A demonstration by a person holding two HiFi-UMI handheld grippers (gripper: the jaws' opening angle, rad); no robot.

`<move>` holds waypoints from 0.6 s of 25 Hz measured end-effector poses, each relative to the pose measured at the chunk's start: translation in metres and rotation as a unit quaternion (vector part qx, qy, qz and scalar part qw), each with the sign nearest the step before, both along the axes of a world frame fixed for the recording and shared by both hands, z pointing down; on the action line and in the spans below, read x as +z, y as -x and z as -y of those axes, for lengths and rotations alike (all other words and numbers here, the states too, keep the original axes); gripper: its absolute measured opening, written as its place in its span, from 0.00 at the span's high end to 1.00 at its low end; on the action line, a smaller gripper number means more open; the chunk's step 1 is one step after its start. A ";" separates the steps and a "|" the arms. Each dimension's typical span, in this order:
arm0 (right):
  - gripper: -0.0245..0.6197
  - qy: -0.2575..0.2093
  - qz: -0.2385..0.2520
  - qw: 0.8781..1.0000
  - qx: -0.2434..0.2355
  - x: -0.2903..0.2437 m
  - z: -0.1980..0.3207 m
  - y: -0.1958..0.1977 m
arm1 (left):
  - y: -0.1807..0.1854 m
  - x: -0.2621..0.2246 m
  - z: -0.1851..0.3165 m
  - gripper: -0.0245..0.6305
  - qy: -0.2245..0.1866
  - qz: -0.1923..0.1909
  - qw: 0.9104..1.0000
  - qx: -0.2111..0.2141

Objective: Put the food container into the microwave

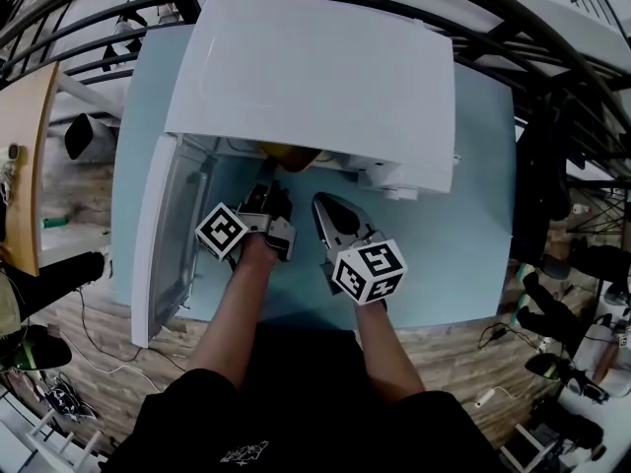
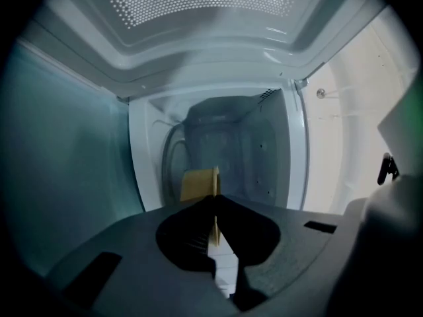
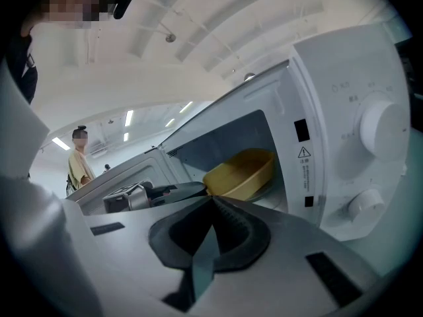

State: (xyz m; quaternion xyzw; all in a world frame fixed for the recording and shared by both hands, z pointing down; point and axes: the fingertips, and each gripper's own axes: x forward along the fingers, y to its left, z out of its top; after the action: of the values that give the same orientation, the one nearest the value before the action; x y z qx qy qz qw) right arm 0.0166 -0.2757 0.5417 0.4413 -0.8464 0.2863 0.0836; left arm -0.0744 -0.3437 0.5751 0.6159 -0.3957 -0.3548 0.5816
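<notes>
The left gripper [image 2: 214, 202] is almost closed, its jaws pinching the thin rim of the yellow food container [image 2: 197, 185] at its 12 o'clock inside the open microwave [image 2: 264, 150], while the right gripper [image 3: 213, 201], jaws together and empty, hangs outside with the container at its 1 o'clock.

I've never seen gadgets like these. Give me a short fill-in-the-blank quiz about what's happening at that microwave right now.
1. The door of the microwave stands ____.
2. The food container is ____ in colour.
3. The left gripper pinches the container's rim, while the right gripper, jaws together, holds ____.

Missing words: open; yellow; nothing.
</notes>
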 end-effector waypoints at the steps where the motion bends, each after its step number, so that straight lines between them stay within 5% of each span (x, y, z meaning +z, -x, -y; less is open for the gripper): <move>1: 0.95 0.000 0.000 1.000 0.000 0.001 0.002 0.000 | 0.001 0.001 0.002 0.93 -0.002 -0.001 1.000 -0.001; 15: 0.95 0.002 0.002 1.000 -0.005 0.004 0.014 0.009 | 0.007 0.004 0.022 0.93 0.001 -0.005 1.000 -0.020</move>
State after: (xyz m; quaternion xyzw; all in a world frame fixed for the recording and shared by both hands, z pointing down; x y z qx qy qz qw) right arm 0.0073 -0.2898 0.5462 0.4363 -0.8483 0.2882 0.0839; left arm -0.0810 -0.3657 0.5796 0.6057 -0.4047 -0.3692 0.5771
